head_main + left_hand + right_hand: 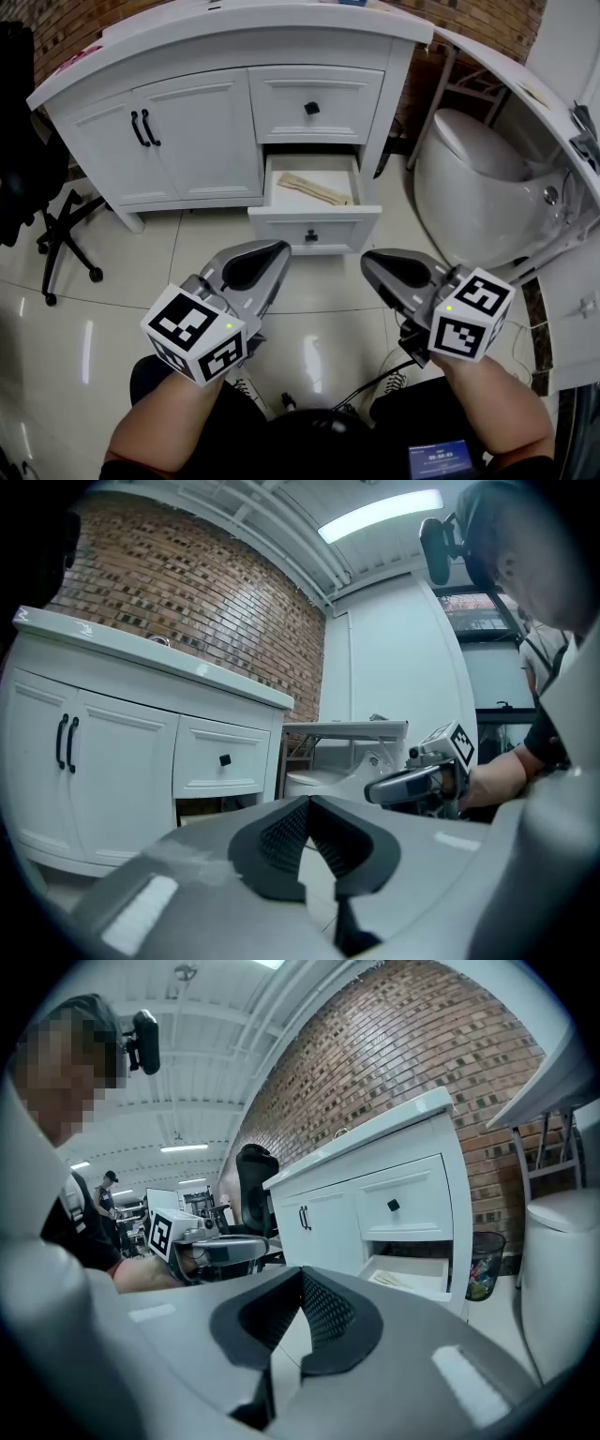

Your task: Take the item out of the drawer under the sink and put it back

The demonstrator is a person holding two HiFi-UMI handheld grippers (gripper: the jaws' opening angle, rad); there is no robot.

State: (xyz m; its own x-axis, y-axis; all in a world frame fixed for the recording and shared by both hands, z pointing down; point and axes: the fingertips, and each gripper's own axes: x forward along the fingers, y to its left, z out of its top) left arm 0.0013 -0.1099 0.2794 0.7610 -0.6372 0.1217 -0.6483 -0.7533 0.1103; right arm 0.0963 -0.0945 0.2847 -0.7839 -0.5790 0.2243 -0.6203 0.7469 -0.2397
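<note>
The lower drawer [281,228] of the white vanity [202,141] stands pulled out, and everything else is easiest placed from it. The item [314,188], a pale, flat wooden piece or a small bundle of such pieces, lies inside the drawer towards its right rear, partly under the shut upper drawer [314,105]. The left tool [279,249] hovers in front of the drawer's left corner. The right tool [371,259] hovers in front of its right corner. Both are well short of the drawer front and above the tiled floor [112,300]. Each tool is clenched on nothing, with its ribbed pads meeting at the tips. A toilet [469,187] stands to the right of the drawer.

The pick has probably not begun, and several things could spoil it:
- Reaching in with the jaws clenched would likely shove the item deeper under the upper drawer.
- The item looks thin and lies flat, so the pads may skid over it or catch only one piece of it.
- A low approach could knock the drawer front and push the drawer shut.
- The overhang leaves little headroom, so a steep entry might strike the upper drawer's edge.
</note>
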